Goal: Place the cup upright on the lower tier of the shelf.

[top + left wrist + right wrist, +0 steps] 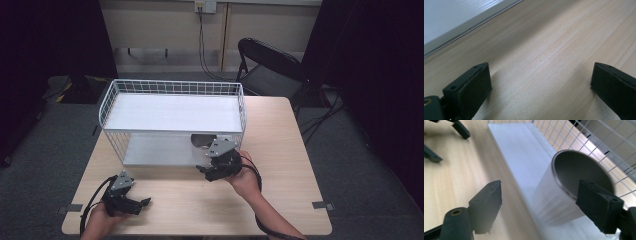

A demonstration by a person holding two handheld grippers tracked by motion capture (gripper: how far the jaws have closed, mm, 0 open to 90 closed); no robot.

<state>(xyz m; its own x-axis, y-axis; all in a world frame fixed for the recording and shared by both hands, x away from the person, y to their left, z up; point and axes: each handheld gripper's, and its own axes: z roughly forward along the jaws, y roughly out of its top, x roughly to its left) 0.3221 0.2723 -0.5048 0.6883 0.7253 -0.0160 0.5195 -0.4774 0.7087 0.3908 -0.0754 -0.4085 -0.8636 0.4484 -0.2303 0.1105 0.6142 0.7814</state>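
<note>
A white wire rack (175, 87) with two white shelves stands on the far half of the wooden table (280, 150). On its lower shelf (524, 157) a steel cup (564, 195) stands upright, also seen under the upper shelf (201, 141). My right gripper (209, 169) is at the rack's open front, open, its jaws wide (540, 195). The cup sits just beyond them, nearer the right jaw, with no visible contact. My left gripper (141, 206) rests low at the table's front left, open and empty (540, 85) above bare wood.
Wire mesh (579, 135) closes the rack's back and sides. A black folding chair (270, 65) stands behind the table's far right corner. A cable hangs down the back wall (202, 45). The table's front edge lies just beneath both hands.
</note>
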